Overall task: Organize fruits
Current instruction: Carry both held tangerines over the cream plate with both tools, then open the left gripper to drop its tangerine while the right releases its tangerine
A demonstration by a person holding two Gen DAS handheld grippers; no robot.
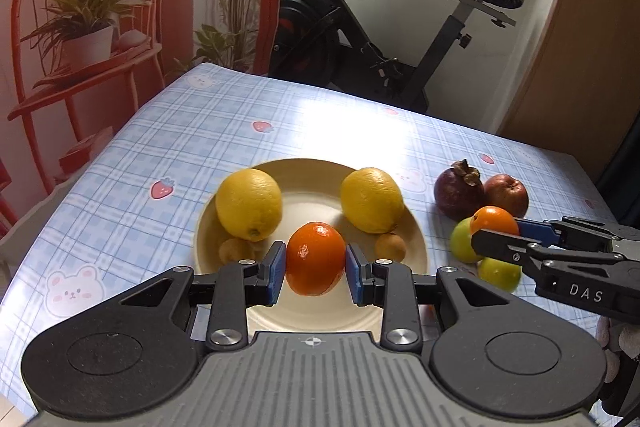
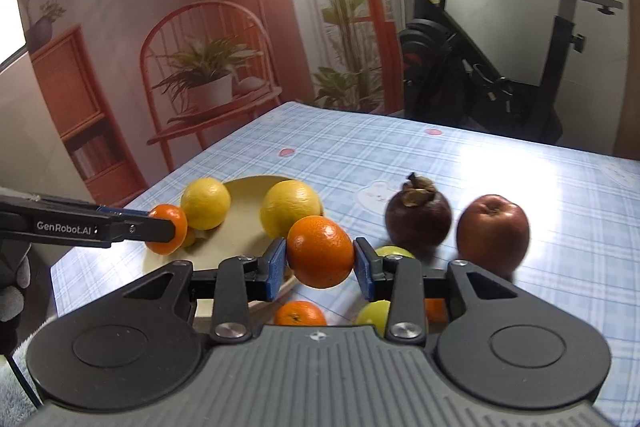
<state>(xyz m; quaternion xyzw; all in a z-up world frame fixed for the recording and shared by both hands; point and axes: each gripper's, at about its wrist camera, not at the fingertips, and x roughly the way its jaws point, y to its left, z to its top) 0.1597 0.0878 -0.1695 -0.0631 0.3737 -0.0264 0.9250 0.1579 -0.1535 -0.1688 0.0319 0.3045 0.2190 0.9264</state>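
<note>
My left gripper (image 1: 316,269) is shut on an orange (image 1: 315,251), held just above the near part of a cream plate (image 1: 320,315). Two lemons (image 1: 248,203) (image 1: 372,199) and two small brown fruits (image 1: 236,249) (image 1: 390,247) lie on that plate. My right gripper (image 2: 320,265) is shut on a second orange (image 2: 320,247), held above the table beside the plate's (image 2: 244,215) right rim. In the left wrist view the right gripper (image 1: 496,231) comes in from the right with its orange (image 1: 494,219). In the right wrist view the left gripper (image 2: 168,225) comes in from the left with its orange (image 2: 176,217).
Right of the plate on the blue checked tablecloth (image 1: 168,131) lie a mangosteen (image 2: 418,215), a red apple (image 2: 494,231), green fruits (image 2: 394,251) (image 2: 374,311) and another orange (image 2: 300,313). An exercise bike (image 1: 360,39) stands behind the table's far edge.
</note>
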